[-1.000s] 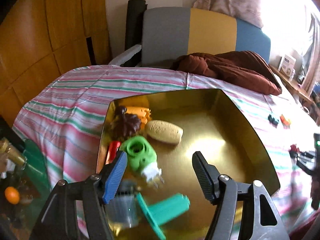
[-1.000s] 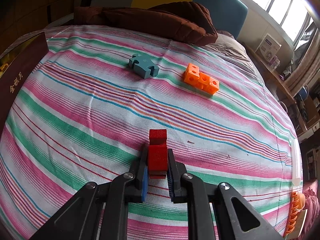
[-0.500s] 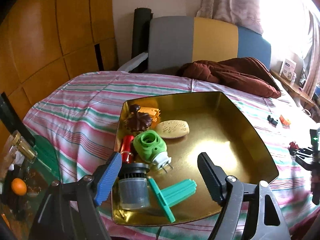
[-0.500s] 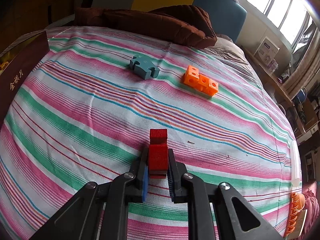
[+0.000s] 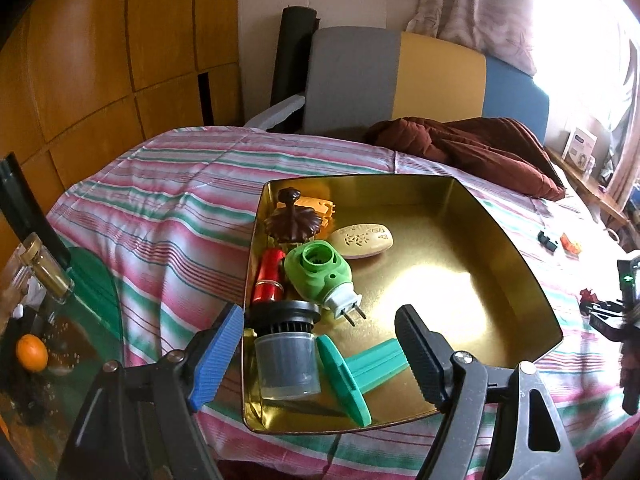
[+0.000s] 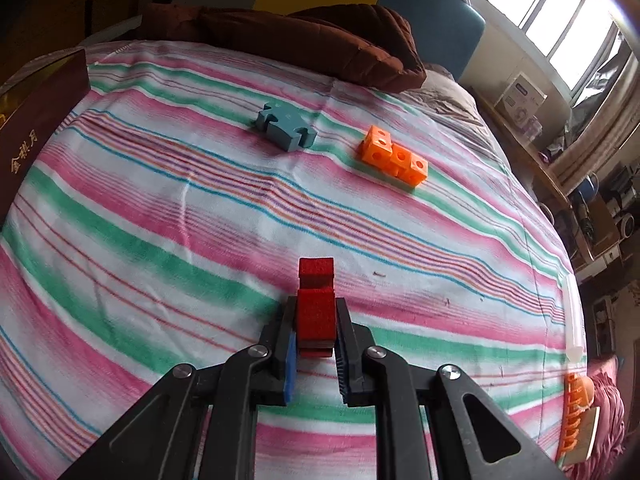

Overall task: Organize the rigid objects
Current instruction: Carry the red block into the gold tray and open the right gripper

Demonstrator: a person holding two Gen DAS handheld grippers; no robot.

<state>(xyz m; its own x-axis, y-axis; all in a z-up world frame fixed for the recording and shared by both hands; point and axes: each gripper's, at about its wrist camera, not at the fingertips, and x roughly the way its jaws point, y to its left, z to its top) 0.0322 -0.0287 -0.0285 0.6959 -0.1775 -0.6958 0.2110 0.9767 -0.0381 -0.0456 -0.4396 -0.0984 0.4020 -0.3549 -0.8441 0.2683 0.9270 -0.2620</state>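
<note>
A gold tray (image 5: 516,264) lies on the striped bed. It holds a green plug-in device (image 5: 316,276), a teal T-shaped piece (image 5: 360,368), a grey capped cup (image 5: 286,356), a red cylinder (image 5: 269,276), a brown knobbed lid (image 5: 293,222), an orange piece (image 5: 316,204) and a beige oval soap (image 5: 362,240). My left gripper (image 5: 320,352) is open and empty over the tray's near edge. My right gripper (image 6: 316,320) is shut on a red block (image 6: 316,304) just above the bedspread. A blue puzzle-shaped piece (image 6: 286,126) and an orange cube strip (image 6: 394,158) lie farther on.
A brown blanket (image 6: 304,40) is bunched at the bed's head. The tray's dark outer wall (image 6: 36,120) stands at the left in the right wrist view. A glass side table (image 5: 52,340) with a bottle and an orange sits left of the bed. Cluttered shelves stand beyond the bed's right edge.
My left gripper has pulled back and up from the tray, so more of the tray and bed shows. My right gripper stays shut on the red block, nearly still.
</note>
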